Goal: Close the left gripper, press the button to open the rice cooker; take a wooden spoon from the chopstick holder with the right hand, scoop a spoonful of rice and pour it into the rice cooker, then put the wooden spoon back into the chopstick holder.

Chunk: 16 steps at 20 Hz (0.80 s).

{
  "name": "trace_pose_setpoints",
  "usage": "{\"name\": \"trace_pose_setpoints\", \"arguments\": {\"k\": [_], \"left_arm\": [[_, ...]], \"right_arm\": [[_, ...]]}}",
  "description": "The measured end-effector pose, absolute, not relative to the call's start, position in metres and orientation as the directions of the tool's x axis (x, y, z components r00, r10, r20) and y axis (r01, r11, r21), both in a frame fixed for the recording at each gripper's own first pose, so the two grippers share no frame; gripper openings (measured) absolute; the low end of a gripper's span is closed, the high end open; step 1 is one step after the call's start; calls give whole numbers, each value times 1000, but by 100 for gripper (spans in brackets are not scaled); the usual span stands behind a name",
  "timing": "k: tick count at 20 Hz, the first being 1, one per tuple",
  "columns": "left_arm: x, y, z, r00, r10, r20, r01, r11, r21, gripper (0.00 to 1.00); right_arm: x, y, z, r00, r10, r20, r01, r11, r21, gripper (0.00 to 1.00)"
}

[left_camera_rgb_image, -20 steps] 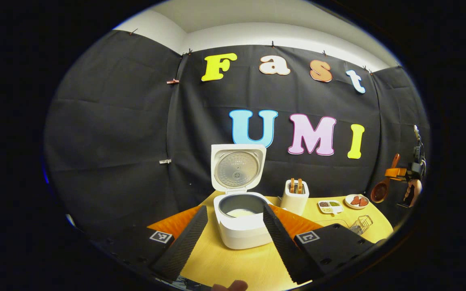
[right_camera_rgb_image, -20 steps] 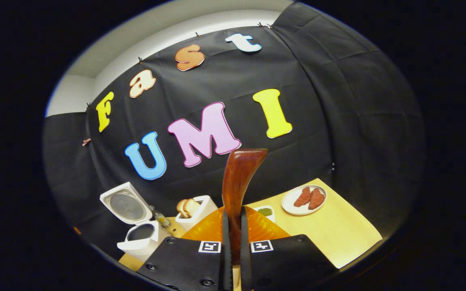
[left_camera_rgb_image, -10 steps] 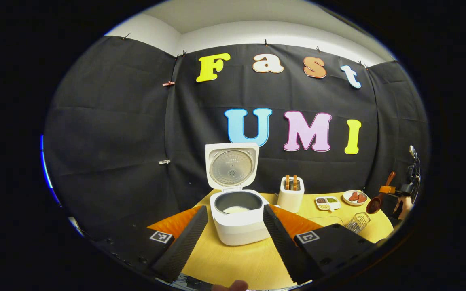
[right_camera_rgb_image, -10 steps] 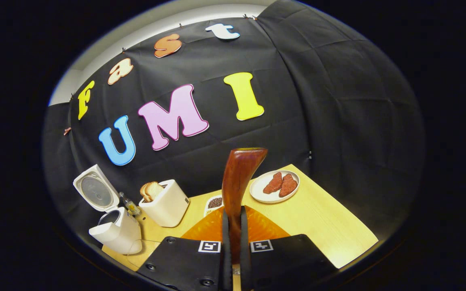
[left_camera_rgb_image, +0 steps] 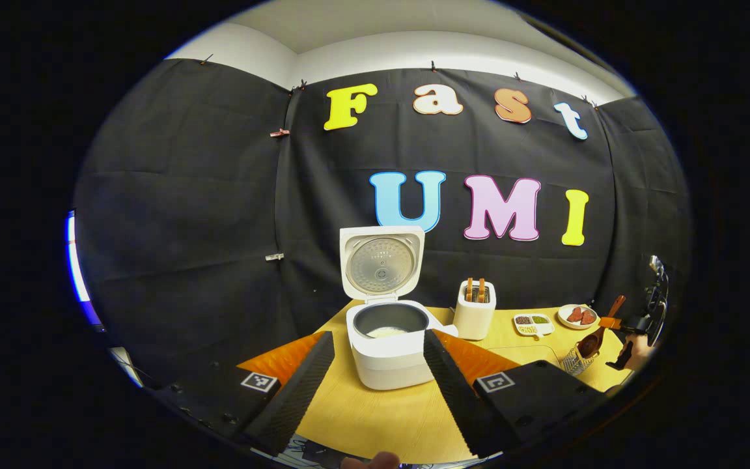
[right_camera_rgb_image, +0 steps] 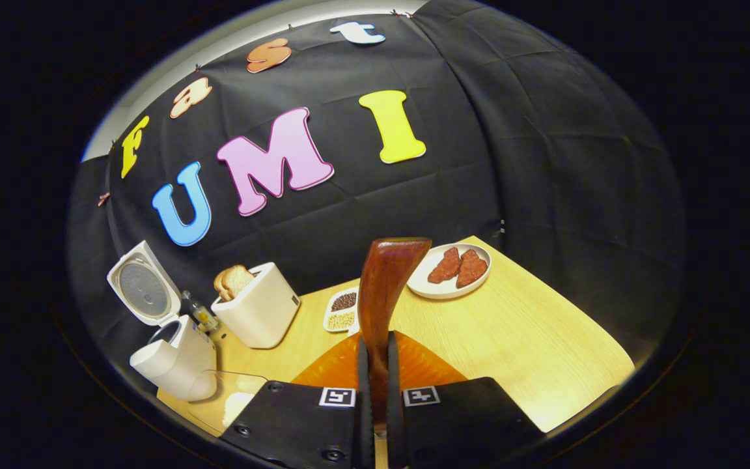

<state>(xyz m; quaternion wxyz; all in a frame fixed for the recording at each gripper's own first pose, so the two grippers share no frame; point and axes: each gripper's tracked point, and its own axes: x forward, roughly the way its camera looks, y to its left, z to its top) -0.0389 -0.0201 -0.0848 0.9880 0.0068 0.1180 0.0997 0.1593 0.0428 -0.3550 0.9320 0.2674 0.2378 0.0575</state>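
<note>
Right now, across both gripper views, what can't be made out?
- Wooden spoon bowl: right gripper view, hidden below the right gripper; left gripper view, too small to tell if it is inside the chopstick holder.
- Rice cooker button: left gripper view, too small to pick out.
- Sorted dish: right gripper view, near end behind the spoon handle.

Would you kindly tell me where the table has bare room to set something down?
Free: the light wooden table right of the white plate of red pieces, and before the white rice cooker. Crowded: the back row, with the white toaster and divided dish.
</note>
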Motion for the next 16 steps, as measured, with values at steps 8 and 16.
{"name": "trace_pose_setpoints", "arguments": {"k": [8, 16], "left_arm": [[-41, -2, -83, 954, 184, -237, -179, 983, 42, 95], [-34, 6, -82, 960, 153, -234, -151, 988, 26, 95]], "right_arm": [[146, 39, -382, 854, 191, -484, 122, 830, 543, 17], [137, 16, -379, 811, 200, -549, 214, 773, 597, 79]]}}
